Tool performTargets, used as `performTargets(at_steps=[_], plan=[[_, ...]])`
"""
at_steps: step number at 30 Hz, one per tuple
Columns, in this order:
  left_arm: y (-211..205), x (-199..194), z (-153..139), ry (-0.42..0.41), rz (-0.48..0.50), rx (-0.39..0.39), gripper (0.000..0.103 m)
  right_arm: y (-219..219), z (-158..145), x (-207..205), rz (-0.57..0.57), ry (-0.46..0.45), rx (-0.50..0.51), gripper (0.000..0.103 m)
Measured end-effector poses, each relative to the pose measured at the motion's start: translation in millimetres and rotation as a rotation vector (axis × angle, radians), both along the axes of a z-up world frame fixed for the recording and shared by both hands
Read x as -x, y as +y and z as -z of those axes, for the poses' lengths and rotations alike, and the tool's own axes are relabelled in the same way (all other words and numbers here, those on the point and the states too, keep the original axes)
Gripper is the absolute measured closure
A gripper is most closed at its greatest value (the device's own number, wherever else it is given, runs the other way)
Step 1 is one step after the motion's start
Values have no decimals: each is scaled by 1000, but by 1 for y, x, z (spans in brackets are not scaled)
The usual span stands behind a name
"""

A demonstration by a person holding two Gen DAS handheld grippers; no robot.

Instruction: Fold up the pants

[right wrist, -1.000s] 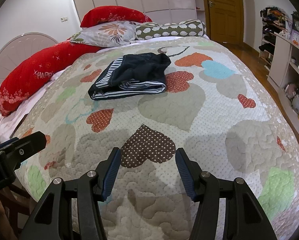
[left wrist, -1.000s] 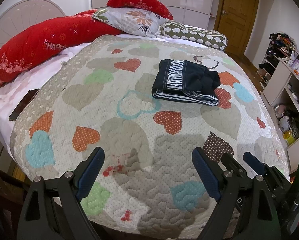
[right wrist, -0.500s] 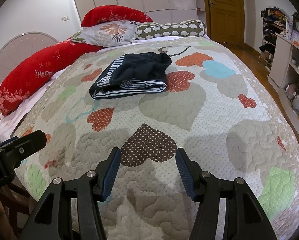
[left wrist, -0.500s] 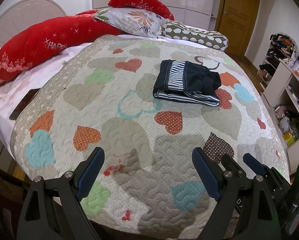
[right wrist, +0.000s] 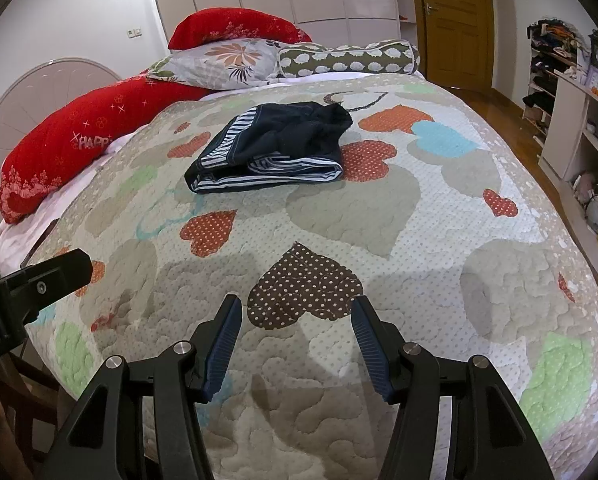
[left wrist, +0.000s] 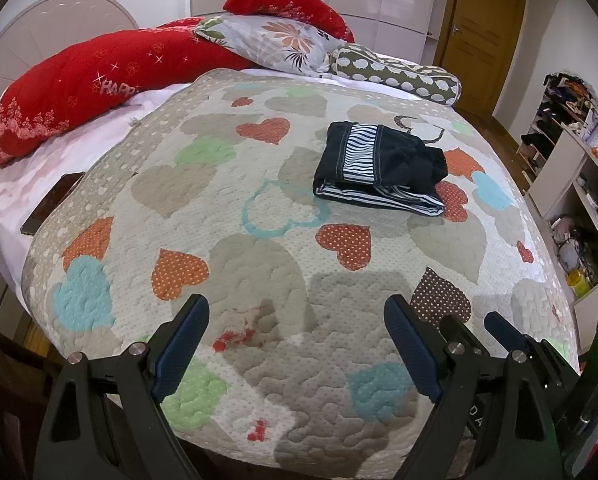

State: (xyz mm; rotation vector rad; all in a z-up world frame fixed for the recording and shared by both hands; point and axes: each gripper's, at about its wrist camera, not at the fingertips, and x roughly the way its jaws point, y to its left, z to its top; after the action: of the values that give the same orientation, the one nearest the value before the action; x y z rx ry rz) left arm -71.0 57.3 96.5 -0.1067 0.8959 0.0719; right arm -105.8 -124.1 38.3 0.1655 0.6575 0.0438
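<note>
the pants (left wrist: 381,166) lie on the quilt (left wrist: 259,184) of the bed, toward the pillow end and well apart from both claws. they form a compact, layered bundle — dark fabric with a zebra-striped band on top and striped edges showing along the near side (right wrist: 267,150). the top layer looks bunched at the right rather than flat.

the left claw (left wrist: 295,344) hovers over the near edge of the quilt with its jaws spread wide and nothing between them. the right claw (right wrist: 295,344) hovers just beside it, jaws parted to a medium gap, also empty. neither touches the garment.

judgement: the folding appears complete or nearly so — the bundle is already reduced to a small stacked shape, and both claws stand clear of it. the step in hand reads as the end of the fold, or a pause before a final tidy.

if a further move is needed, it calls for reaching forward across the quilt, pinching the rumpled right portion, and flattening it without pulling the lower layers open. soft cloth slips easily, so a light, shallow pinch is advisable.
</note>
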Motion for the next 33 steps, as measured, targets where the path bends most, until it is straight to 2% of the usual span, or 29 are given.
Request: performTargets(at_steps=[25, 33], plan=[[1, 0, 1, 5, -6, 3, 15, 4, 4, 1, -3, 16, 2, 42], [7, 7, -11, -69, -39, 25, 15, 6, 4, 1, -6, 12, 2, 42]])
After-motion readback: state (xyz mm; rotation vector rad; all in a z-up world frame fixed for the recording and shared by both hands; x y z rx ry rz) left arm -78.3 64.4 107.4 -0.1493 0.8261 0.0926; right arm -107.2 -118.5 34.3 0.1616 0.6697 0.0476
